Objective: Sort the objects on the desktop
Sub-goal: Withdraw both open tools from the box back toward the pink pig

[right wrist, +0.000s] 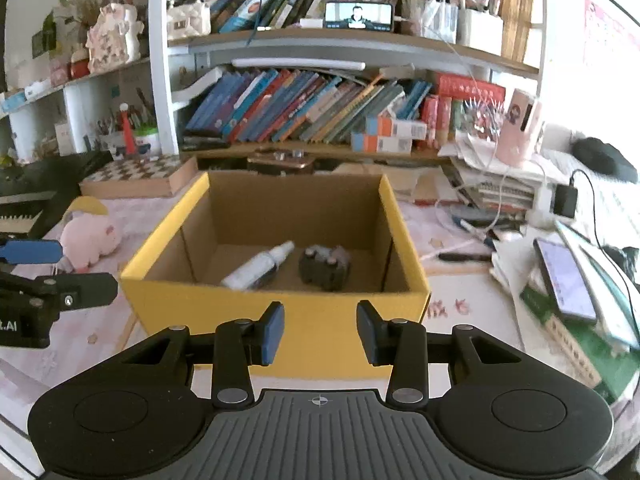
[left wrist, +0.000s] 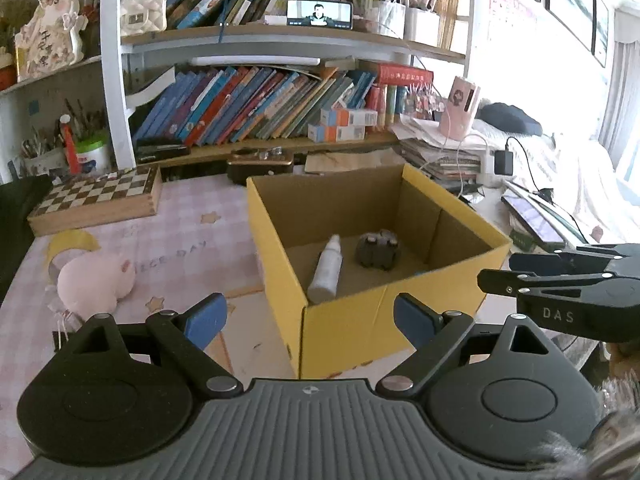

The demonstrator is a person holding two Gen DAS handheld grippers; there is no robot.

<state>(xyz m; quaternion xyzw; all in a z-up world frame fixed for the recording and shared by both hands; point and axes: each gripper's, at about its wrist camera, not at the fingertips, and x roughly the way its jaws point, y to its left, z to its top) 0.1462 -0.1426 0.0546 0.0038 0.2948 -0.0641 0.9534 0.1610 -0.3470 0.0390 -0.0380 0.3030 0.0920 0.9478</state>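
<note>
left wrist view: left gripper (left wrist: 308, 320) spread wide, nothing between its pads
right wrist view: right gripper (right wrist: 320, 334) jaws partly apart, empty
yellow box (right wrist: 280, 316): on the desk, just ahead of both grippers
white bottle (left wrist: 326, 270): lying inside the box
dark object (left wrist: 378, 252): beside the bottle in the box
pink plush (left wrist: 94, 280): on the desk, left of the box

Daylight floods in from the right of both frames, blowing the window (left wrist: 576, 4) and the bedding below it to white. The left sides stay dimmer. Fisheye bending curves the shelves (right wrist: 360, 46) and darkens the corners. The right wrist view is smeared at its right edge.
</note>
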